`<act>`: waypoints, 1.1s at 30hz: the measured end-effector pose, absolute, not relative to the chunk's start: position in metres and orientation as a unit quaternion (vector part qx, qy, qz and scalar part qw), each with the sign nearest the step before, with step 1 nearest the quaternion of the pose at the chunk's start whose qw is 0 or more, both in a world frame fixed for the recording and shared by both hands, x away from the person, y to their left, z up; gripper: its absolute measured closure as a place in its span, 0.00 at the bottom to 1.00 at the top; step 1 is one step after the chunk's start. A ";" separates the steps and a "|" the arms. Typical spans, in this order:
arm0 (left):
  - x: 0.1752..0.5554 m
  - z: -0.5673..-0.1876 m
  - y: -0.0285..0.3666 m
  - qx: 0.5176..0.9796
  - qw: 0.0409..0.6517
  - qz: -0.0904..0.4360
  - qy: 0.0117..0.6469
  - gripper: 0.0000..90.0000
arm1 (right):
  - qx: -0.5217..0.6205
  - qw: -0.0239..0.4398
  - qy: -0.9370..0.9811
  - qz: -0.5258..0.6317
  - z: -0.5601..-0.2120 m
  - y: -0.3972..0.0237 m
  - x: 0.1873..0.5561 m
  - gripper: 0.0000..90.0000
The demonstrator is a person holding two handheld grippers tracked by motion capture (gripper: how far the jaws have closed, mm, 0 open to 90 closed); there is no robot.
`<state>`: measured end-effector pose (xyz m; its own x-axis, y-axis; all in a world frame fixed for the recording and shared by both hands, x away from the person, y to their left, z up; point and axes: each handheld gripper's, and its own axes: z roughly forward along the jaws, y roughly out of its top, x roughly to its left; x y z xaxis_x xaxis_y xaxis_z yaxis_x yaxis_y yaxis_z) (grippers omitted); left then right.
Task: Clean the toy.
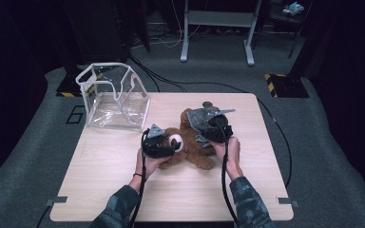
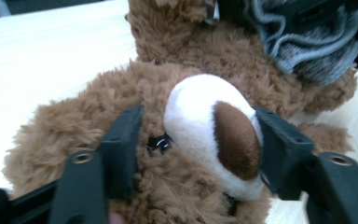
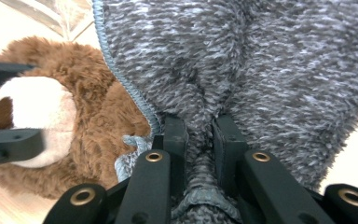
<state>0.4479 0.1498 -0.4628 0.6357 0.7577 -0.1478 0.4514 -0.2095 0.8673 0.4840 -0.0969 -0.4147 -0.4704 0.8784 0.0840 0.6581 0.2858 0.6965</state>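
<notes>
The right gripper is clamped on a fold of the grey knitted garment with a pale blue hem, which is pinched tightly between its two black jaws. The left gripper is set around the head of the brown plush teddy bear with a white snout: one jaw lies in the fur beside the glossy eye, the other against the snout. Whether the pads really press on the head cannot be told, because the fur hides the contact.

The bear lies in the middle of the light wooden table, and the garment is bunched over its body, on the side away from the head.

Both things are judged to be light and very soft. The knit will stretch and can slip off if only a thin fold is taken, so a thick fold near the hem is the better place to hold. The bear will give way under pressure; the head or the body is a firmer hold than a limb. Nothing here is fragile.

To the left of the bear and further back, well apart from it, an open bag of clear plastic with white edging is standing upright. Nothing stands between the bear and this bag. Only the cables trailing from the grippers could be caught.
</notes>
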 end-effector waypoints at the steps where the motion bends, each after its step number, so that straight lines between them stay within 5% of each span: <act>1: 0.446 -0.461 0.151 0.758 0.492 0.155 0.398 0.37 | 0.489 0.159 0.787 0.342 -0.415 -0.097 0.483 0.87; 19: 0.424 -0.482 0.189 0.741 0.462 0.114 0.474 0.25 | 0.488 0.163 0.783 0.350 -0.421 -0.104 0.477 0.87; 24: 0.419 -0.501 0.190 0.749 0.451 0.091 0.478 0.32 | 0.486 0.168 0.782 0.352 -0.419 -0.103 0.474 0.87; 33: 0.414 -0.512 0.187 0.760 0.447 0.083 0.465 0.63 | 0.460 0.180 0.786 0.373 -0.402 -0.097 0.463 0.87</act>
